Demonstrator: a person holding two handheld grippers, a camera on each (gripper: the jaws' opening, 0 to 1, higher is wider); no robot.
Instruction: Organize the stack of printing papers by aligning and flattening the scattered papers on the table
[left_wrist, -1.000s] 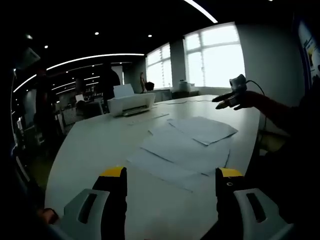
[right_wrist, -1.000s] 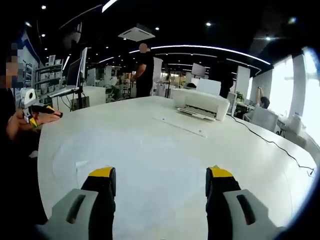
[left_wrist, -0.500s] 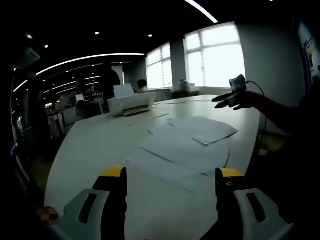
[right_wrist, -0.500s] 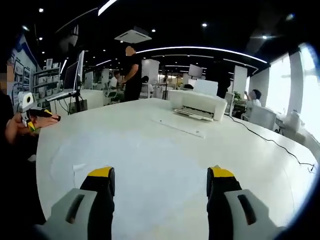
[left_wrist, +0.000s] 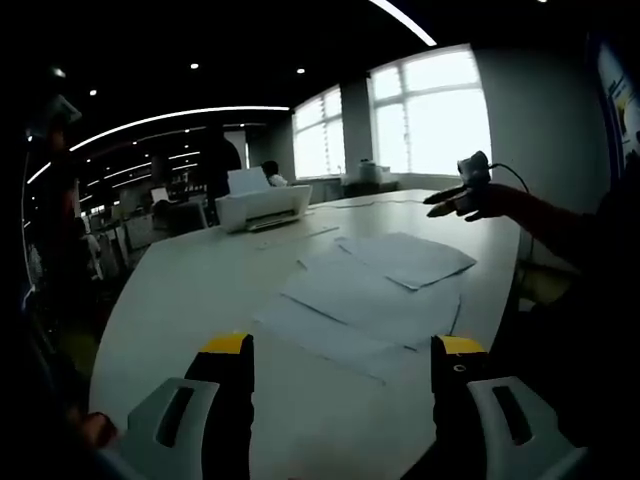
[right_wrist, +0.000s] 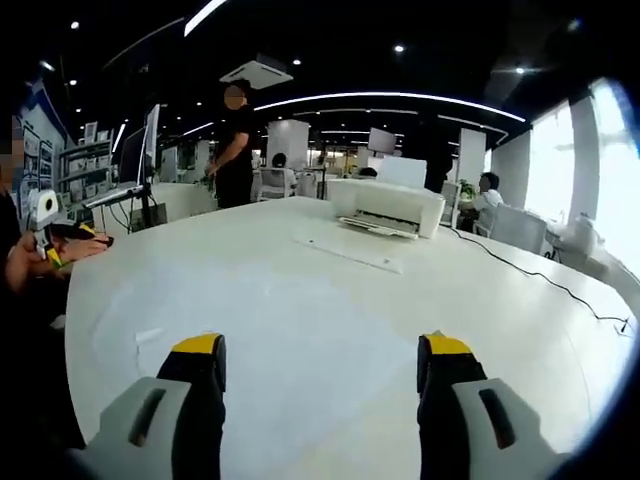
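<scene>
Printing papers (left_wrist: 375, 285), several white sheets overlapping loosely and askew, lie flat on the white table (left_wrist: 190, 290) just ahead of the left gripper (left_wrist: 342, 350), whose yellow-tipped jaws stand wide apart with nothing between them. The right gripper (right_wrist: 320, 350) hangs over bare tabletop, jaws likewise spread and empty; it also appears in the left gripper view, held in a hand (left_wrist: 500, 203) beyond the sheets. Farther back, a white printer (right_wrist: 388, 205) sits on the table, a cable (right_wrist: 530, 275) trailing beside it.
</scene>
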